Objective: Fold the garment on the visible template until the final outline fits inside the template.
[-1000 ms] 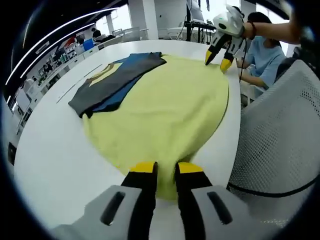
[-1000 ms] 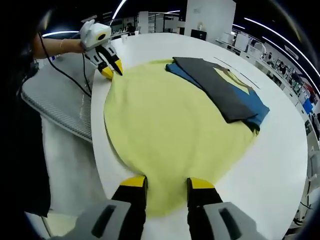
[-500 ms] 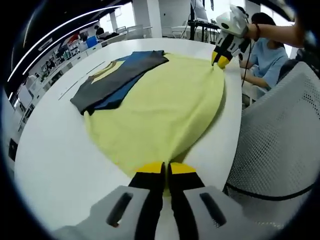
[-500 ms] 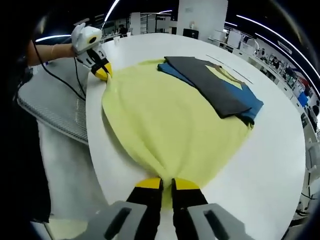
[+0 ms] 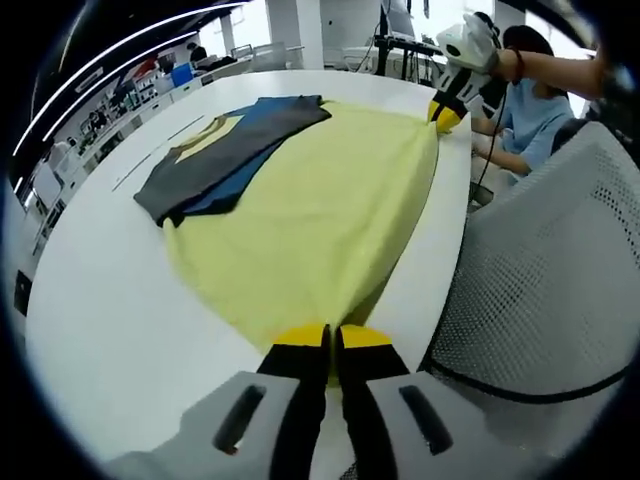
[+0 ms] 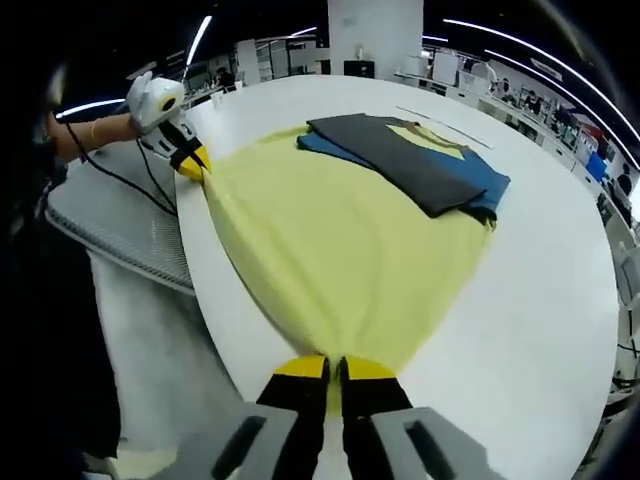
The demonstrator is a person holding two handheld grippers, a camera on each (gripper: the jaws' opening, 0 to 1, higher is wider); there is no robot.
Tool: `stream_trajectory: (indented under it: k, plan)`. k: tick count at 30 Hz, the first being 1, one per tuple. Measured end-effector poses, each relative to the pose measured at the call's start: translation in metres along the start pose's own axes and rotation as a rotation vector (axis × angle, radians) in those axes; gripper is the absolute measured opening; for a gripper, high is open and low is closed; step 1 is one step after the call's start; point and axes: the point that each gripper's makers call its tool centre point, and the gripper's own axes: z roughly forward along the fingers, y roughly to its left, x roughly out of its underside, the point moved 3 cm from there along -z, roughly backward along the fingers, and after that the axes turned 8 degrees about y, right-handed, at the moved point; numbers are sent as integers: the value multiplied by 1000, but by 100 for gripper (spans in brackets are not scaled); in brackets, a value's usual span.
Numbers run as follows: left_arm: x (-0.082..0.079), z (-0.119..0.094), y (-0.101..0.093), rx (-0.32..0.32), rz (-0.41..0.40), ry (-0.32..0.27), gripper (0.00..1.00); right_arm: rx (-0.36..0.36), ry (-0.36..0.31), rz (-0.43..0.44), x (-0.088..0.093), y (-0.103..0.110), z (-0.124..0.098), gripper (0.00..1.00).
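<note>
A large yellow garment (image 5: pixel 310 215) (image 6: pixel 340 240) lies spread on the white table (image 5: pixel 110 300) (image 6: pixel 540 300). A folded dark grey and blue garment (image 5: pixel 215 160) (image 6: pixel 410 160) rests on its far edge. My left gripper (image 5: pixel 328 338) is shut on the yellow garment's near edge, and in the right gripper view it pinches the corner at the upper left (image 6: pixel 192 162). My right gripper (image 6: pixel 333 365) is shut on the same edge further along, and it shows far off in the left gripper view (image 5: pixel 446 112). The edge runs taut and straight between them, along the table's rim.
A grey mesh chair (image 5: pixel 545 270) (image 6: pixel 110 215) stands right against the table edge beside the held hem. A person in a light blue top (image 5: pixel 525 115) sits behind it. Thin marked lines (image 5: pixel 150 160) run on the table beyond the dark garment. Desks and shelves fill the background.
Both grippers went from open to shut on the yellow garment's edge. That edge has since been drawn toward the table's rim and stretched straight.
</note>
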Motion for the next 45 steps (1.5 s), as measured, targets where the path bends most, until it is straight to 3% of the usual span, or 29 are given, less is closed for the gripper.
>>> stream_trajectory:
  k: [10, 21, 29, 37, 45]
  plan:
    - [11, -17, -13, 26, -43, 13, 0, -52, 21, 1, 7, 20, -5, 0]
    - [21, -29, -20, 42, -78, 3, 0, -116, -5, 74, 9, 36, -12, 0]
    - [24, -41, -29, 58, -60, 45, 0, -167, -13, 91, 6, 49, -26, 0]
    - [6, -56, -16, 22, -54, 29, 0, -84, -68, 52, -15, 32, -40, 0]
    - [-23, -72, 10, -97, -5, -20, 0, -2, -114, -2, -42, 13, -55, 0]
